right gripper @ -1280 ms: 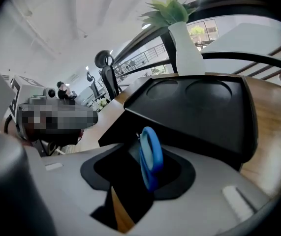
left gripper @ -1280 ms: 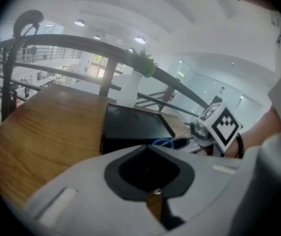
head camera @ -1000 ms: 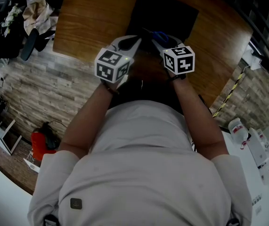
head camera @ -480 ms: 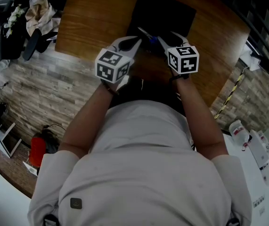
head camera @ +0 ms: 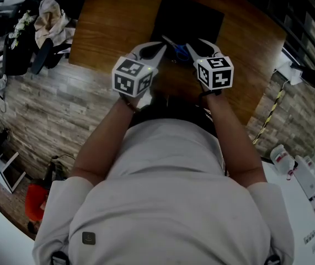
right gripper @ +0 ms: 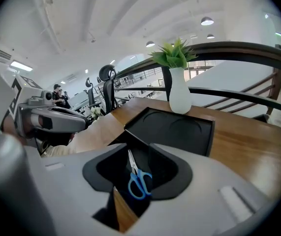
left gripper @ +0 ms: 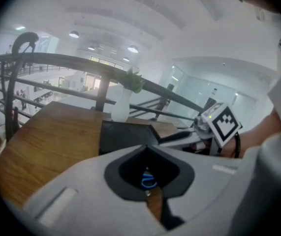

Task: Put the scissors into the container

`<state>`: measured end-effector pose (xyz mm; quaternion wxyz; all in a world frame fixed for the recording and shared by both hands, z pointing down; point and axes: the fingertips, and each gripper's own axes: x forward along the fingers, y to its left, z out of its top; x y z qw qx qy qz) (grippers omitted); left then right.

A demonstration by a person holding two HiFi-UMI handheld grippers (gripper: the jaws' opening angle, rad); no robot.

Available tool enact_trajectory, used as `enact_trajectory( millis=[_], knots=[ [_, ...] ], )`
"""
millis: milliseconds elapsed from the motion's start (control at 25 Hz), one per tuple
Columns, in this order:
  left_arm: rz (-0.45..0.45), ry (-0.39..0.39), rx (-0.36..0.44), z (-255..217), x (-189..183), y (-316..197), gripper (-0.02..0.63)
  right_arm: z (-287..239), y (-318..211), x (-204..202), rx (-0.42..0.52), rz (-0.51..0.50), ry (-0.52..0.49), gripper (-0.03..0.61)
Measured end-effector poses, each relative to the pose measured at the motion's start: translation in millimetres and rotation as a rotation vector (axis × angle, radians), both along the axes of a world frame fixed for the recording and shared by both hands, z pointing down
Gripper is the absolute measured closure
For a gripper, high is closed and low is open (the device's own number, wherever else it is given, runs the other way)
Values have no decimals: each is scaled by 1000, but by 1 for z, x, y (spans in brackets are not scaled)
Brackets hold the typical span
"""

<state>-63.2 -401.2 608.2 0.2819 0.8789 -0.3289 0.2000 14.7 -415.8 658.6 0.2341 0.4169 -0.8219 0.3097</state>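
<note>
The scissors (head camera: 180, 49) have blue handles and lie flat in the near corner of the black tray-like container (head camera: 193, 15). In the right gripper view the scissors (right gripper: 138, 178) show through the window between my jaws, blades pointing away. My right gripper (head camera: 197, 44) hovers just right of them; its jaws are closing with nothing between them, and wood shows through the gap. My left gripper (head camera: 160, 47) is just left of the scissors, jaws a narrow slit apart and empty. In the left gripper view a bit of blue handle (left gripper: 148, 182) peeks through the window.
A white vase (right gripper: 179, 95) with a green plant stands on the wooden table (head camera: 113, 21) beyond the tray (right gripper: 179, 129). A dark railing runs behind the table. The floor at the left holds clutter (head camera: 30, 32). My body fills the lower half of the head view.
The scissors now lie free in the tray's near corner, in front of the right gripper's tips instead of at them. The left gripper has hardly moved.
</note>
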Motion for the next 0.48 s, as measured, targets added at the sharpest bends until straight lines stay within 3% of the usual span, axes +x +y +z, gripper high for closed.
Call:
enact_trajectory(
  millis=[480],
  knots=[
    [47, 31, 101, -59, 6, 8, 611, -59, 18, -14, 89, -6, -31, 531]
  ],
)
